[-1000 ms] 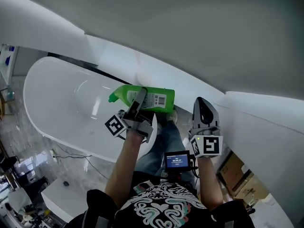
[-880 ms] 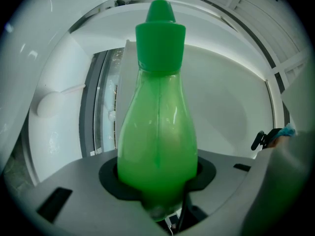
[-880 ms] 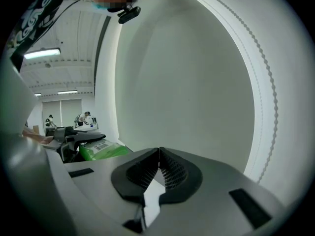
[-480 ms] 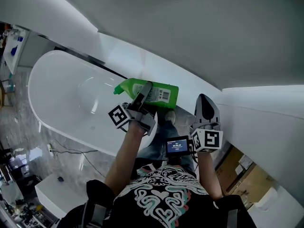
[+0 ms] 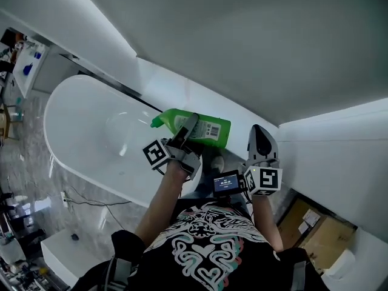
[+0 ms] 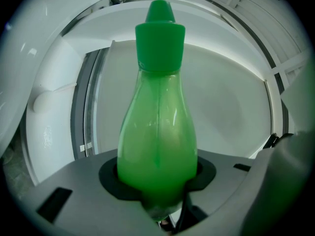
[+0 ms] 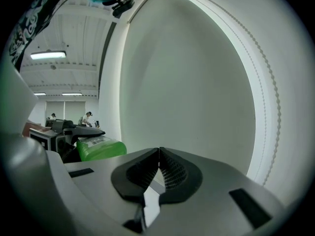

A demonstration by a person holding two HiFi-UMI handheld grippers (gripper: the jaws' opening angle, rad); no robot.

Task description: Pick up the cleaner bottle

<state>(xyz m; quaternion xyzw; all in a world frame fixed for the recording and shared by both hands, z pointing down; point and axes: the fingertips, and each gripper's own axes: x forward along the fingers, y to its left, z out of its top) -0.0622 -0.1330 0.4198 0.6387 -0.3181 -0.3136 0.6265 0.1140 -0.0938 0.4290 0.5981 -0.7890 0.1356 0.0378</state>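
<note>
The green cleaner bottle (image 5: 195, 126) lies sideways in the air in the head view, its cap toward the white bathtub (image 5: 85, 138). My left gripper (image 5: 189, 128) is shut on the bottle's body. In the left gripper view the bottle (image 6: 157, 132) fills the middle, cap (image 6: 160, 33) pointing away, both jaws pressed against its sides. My right gripper (image 5: 261, 139) hangs to the right of the bottle, apart from it, jaws shut with nothing between them. In the right gripper view the pads (image 7: 173, 173) meet at the tip, and the bottle's base end (image 7: 100, 148) shows at the left.
A white wall (image 5: 254, 53) rises close ahead of both grippers. The bathtub stretches away to the left, with marble floor (image 5: 36, 193) below it. A small screen (image 5: 225, 184) is mounted near the right gripper. A cardboard box (image 5: 315, 235) stands at lower right.
The left gripper has lifted the bottle a little, still gripped. The head view has shifted, so the tub and bottle sit further right. The right gripper has kept its place.
</note>
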